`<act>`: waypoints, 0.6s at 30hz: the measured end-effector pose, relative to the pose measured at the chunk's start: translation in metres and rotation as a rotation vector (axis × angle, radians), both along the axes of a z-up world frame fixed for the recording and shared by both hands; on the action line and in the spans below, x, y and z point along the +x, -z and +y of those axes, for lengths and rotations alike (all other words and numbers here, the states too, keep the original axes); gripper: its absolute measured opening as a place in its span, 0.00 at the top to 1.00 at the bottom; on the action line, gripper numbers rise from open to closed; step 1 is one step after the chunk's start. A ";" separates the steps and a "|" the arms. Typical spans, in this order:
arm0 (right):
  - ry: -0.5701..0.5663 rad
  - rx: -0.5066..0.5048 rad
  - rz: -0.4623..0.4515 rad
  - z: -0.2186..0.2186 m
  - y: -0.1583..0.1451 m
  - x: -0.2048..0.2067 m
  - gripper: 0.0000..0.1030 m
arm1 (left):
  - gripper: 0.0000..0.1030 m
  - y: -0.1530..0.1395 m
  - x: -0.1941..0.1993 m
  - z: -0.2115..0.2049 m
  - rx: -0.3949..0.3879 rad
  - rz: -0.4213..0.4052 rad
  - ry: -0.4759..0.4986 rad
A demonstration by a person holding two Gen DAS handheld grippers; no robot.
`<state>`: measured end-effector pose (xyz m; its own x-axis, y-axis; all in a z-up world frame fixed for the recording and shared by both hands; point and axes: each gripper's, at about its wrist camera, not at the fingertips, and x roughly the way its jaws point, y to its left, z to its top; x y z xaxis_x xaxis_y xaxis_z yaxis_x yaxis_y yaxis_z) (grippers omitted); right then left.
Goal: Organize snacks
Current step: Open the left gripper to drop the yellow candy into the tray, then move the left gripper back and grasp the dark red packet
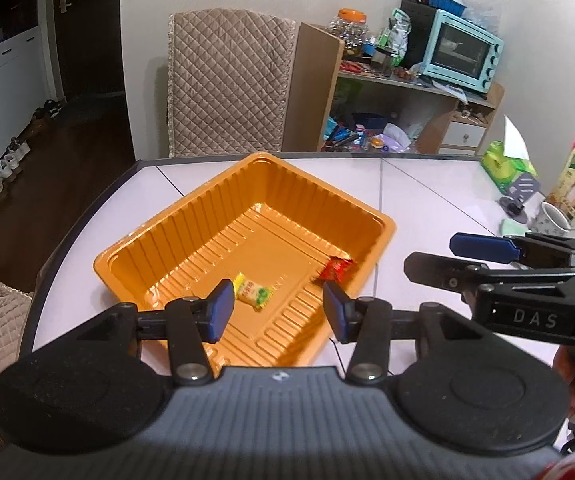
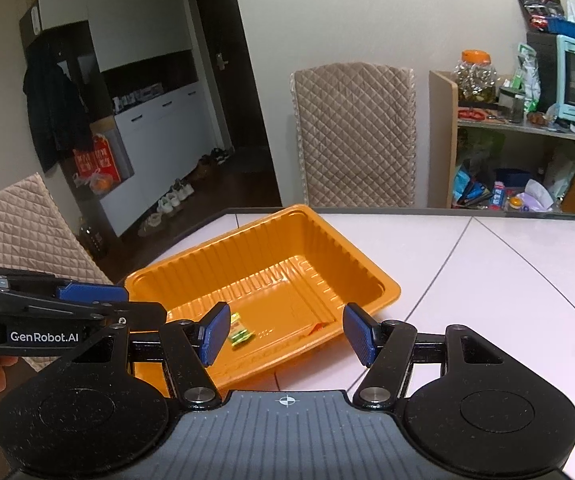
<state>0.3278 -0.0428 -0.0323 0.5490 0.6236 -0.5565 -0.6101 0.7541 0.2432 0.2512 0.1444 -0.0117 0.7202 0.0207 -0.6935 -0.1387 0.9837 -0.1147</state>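
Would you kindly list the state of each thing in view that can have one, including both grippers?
Orange tray: upright on the table, holding two snacks.
Yellow-green snack: lying loose on the tray floor.
Red snack: resting against the tray's wall.
Left gripper: open, nothing between its fingers.
Right gripper: open, empty.
Toaster oven: door closed.

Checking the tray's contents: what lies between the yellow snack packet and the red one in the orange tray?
Nothing: in the left wrist view only bare ribbed floor of the orange tray separates the yellow snack packet from the red snack packet.
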 end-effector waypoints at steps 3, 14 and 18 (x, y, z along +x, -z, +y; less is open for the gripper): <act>0.014 0.014 0.002 -0.010 -0.006 -0.016 0.39 | 0.56 -0.004 -0.016 -0.009 0.001 -0.005 0.018; 0.055 0.033 0.032 -0.046 -0.017 -0.081 0.39 | 0.54 -0.007 -0.071 -0.042 -0.010 0.006 0.083; 0.078 0.036 0.052 -0.059 -0.016 -0.104 0.39 | 0.54 -0.004 -0.089 -0.054 -0.012 0.014 0.106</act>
<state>0.2238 -0.1016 -0.0166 0.5677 0.6003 -0.5633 -0.5359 0.7889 0.3006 0.1627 0.0907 -0.0078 0.7081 -0.0628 -0.7033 -0.0361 0.9915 -0.1249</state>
